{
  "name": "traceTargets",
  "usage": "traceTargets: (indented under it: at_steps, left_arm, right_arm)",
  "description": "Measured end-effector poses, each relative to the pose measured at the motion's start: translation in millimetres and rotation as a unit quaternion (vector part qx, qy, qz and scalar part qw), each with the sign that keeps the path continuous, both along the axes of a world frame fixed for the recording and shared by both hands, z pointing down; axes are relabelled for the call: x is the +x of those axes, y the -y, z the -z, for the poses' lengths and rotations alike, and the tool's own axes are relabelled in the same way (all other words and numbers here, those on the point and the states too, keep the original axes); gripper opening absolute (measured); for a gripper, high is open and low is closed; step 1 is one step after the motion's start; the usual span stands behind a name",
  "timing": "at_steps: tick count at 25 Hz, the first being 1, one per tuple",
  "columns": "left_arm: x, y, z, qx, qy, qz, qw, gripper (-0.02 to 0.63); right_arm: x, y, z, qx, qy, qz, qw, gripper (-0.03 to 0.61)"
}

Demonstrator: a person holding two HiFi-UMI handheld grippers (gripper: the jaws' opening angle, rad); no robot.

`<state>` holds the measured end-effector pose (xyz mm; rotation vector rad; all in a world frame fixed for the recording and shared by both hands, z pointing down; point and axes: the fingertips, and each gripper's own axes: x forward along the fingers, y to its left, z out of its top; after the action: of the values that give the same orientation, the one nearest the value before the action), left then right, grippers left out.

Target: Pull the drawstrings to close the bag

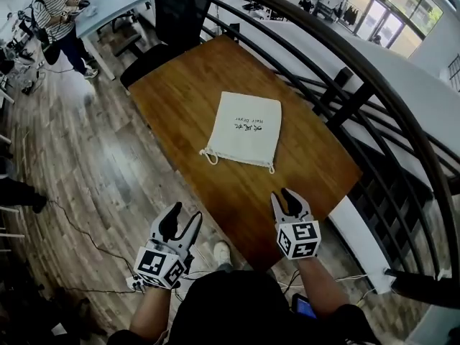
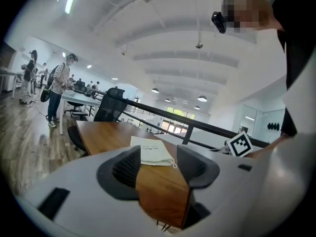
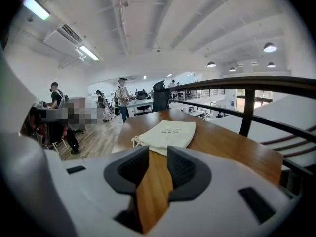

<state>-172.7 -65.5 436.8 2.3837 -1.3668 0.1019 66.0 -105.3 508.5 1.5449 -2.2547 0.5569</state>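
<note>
Cream cloth bag (image 1: 244,128) flat mid-desk (image 1: 180,85), mouth nearest the person, well ahead of left tongs (image 1: 185,214) (wide apart) and right tongs (image 1: 282,195) (narrowly apart), both empty; looks light, limp, slide-prone, so pinch drawstrings (image 1: 209,155) at the mouth corners.

Bright, even light is coming from white ceiling strip lamps (image 3: 89,52) and tall glass windows (image 1: 388,9). Fisheye distortion is bending every edge and darkening the corners.
</note>
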Motion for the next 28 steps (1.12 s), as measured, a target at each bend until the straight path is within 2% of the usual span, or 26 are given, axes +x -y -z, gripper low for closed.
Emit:
traceTargets:
  at_steps: [6,11,16,19,22,28]
  left_arm:
    - [16.8,17.7,-1.9,-0.016,0.002,0.038,0.9991,0.236]
    - [15.3,28.4,-12.5,-0.035,0.009,0.068,0.997,0.236]
    - [16.9,36.5,-21.1,-0.052,0.004,0.094,0.9942,0.236]
    - [13.9,36.2,-27.2,-0.061,0.002,0.104,0.9928,0.236]
    - [9.0,34.0,-35.5,-0.071,0.002,0.108,0.9916,0.236]
    - [8.2,35.1,-44.9,-0.084,-0.004,0.107,0.9907,0.236]
  right_arm:
    - [7.1,49.5,-37.5,-0.031,-0.046,0.046,0.997,0.1]
    - [10.5,83.4,-77.4,-0.073,-0.074,0.055,0.993,0.1]
    - [6.1,99.6,-103.0,-0.095,-0.079,0.053,0.991,0.118]
    - [1.3,103.7,-110.3,-0.099,-0.081,0.047,0.991,0.152]
    - [0.0,107.5,-115.5,-0.1,-0.086,0.04,0.99,0.18]
    - [12.7,119.7,-119.3,-0.109,-0.097,0.018,0.989,0.195]
